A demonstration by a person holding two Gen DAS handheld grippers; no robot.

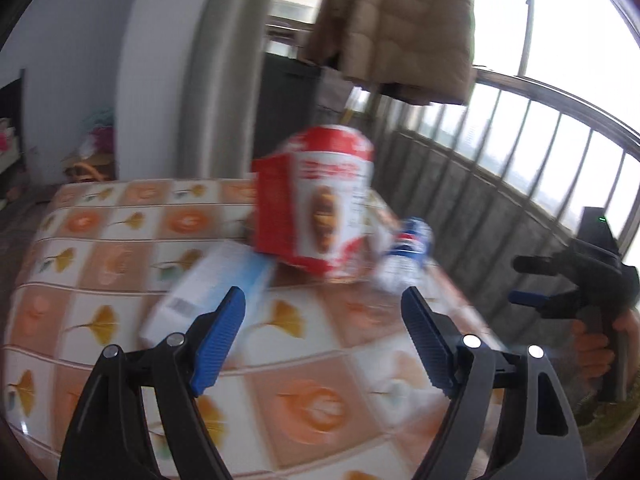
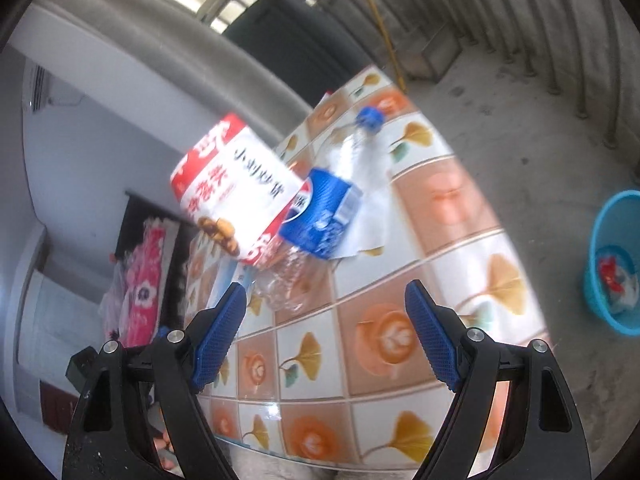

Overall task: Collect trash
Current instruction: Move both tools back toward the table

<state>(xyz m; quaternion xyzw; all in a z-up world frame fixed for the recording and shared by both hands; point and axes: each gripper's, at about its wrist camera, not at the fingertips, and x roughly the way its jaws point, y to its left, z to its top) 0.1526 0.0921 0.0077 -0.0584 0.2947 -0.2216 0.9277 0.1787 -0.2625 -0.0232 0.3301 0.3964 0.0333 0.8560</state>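
Note:
A red and white snack box [image 1: 316, 196] stands on the table with the tiled cloth [image 1: 120, 248]. A white and light-blue box [image 1: 208, 292] lies in front of it, and a crushed plastic bottle with a blue label [image 1: 404, 256] lies to its right. My left gripper [image 1: 324, 336] is open and empty, above the cloth, short of the white box. In the right wrist view the snack box [image 2: 236, 192] and the bottle [image 2: 328, 208] lie ahead of my right gripper [image 2: 326, 332], which is open and empty. The right gripper also shows in the left wrist view [image 1: 576, 284], off the table's right edge.
A blue bin [image 2: 616, 264] with some trash inside stands on the concrete floor to the right of the table. A railing [image 1: 520, 148] runs behind the table. A beige jacket [image 1: 396, 28] hangs above. A dark cabinet [image 1: 288, 104] stands behind the table.

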